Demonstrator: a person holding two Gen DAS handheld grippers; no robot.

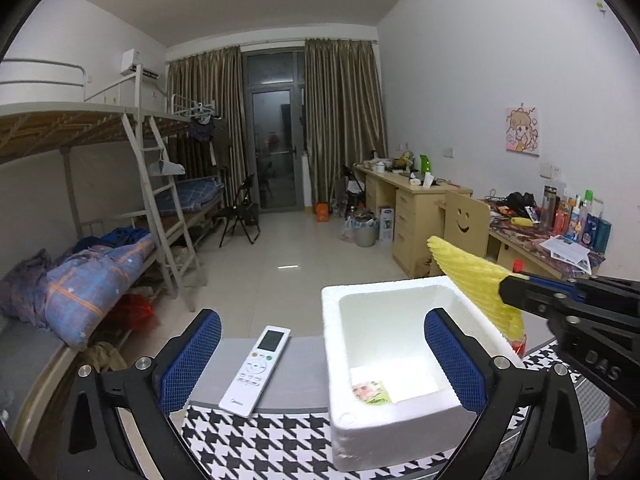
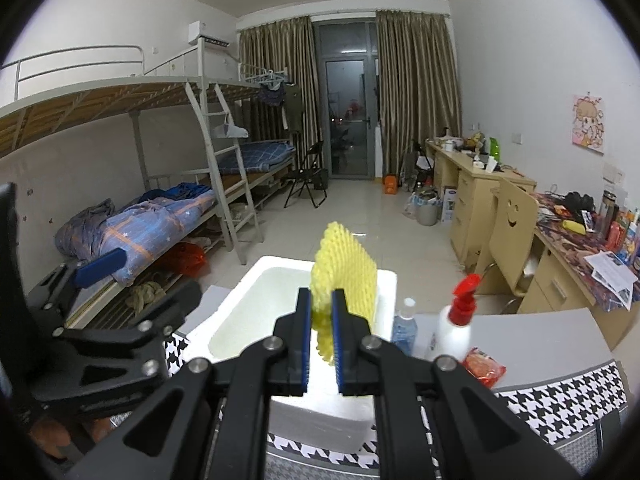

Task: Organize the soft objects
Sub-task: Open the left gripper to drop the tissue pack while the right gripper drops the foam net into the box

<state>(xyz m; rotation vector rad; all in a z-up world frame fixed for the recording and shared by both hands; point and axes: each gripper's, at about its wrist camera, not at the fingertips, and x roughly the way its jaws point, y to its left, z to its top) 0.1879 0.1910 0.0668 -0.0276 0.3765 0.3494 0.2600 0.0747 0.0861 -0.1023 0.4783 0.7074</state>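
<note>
A white foam box [image 1: 400, 364] stands open on the table, with a small printed card on its floor. My right gripper [image 2: 322, 304] is shut on a yellow foam net sleeve [image 2: 348, 276] and holds it upright above the box [image 2: 256, 312]. In the left wrist view the sleeve [image 1: 472, 280] hangs over the box's far right rim, held by the right gripper [image 1: 510, 290]. My left gripper [image 1: 320, 340] is open and empty, its fingers either side of the box's near left part, above the table.
A white remote control [image 1: 256, 372] lies left of the box on a grey mat. A spray bottle with red trigger [image 2: 456, 324], a clear bottle [image 2: 404, 328] and a red packet [image 2: 484, 368] stand right of the box. A houndstooth cloth [image 1: 256, 440] covers the table.
</note>
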